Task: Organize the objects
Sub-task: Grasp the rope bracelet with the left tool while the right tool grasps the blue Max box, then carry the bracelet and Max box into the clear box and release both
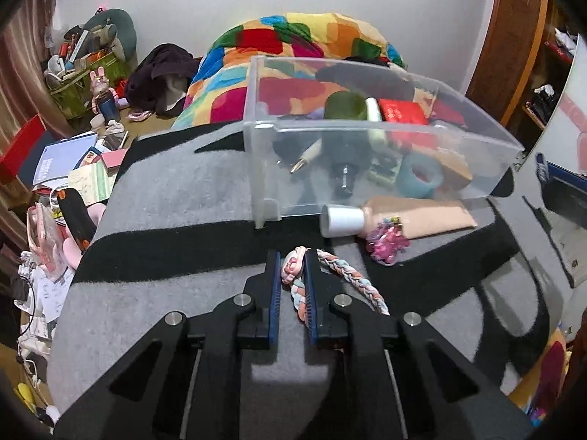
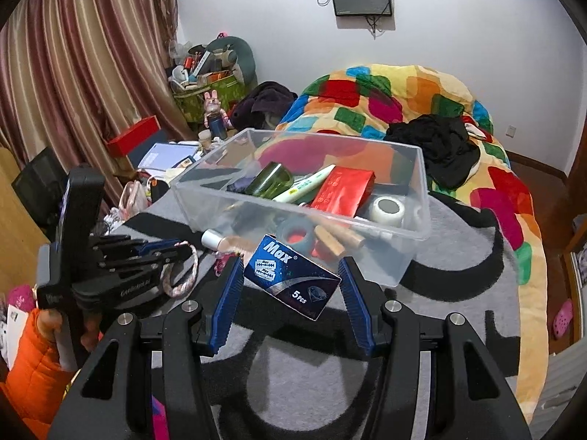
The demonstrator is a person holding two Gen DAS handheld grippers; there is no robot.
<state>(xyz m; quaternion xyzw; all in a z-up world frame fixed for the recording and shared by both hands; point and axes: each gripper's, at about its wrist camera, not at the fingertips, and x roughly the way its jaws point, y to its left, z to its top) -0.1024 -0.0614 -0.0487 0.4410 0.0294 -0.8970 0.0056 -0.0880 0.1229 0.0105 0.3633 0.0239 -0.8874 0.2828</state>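
Note:
A clear plastic bin point(image 1: 264, 168) point(image 2: 422, 220) stands on the grey and black rug and holds several items: a green glass, a red packet, tape rolls, a pen. My left gripper point(image 1: 293, 256) is shut on a braided pastel band point(image 1: 352, 278), which loops out to the right; from the right wrist view it point(image 2: 181, 249) holds the band point(image 2: 183, 282) left of the bin. My right gripper point(image 2: 291, 267) is shut on a blue "Max" razor blade box point(image 2: 293, 280), held just in front of the bin. A beige tube with a white cap point(image 1: 403, 216) and a pink sparkly hair tie point(image 1: 387, 244) lie against the bin.
A colourful quilt point(image 2: 403, 102) is heaped behind the bin. Books, papers and clutter point(image 1: 73, 168) lie left of the rug. Black clothes point(image 2: 440, 146) rest on the quilt. Curtains point(image 2: 73, 73) hang at the left.

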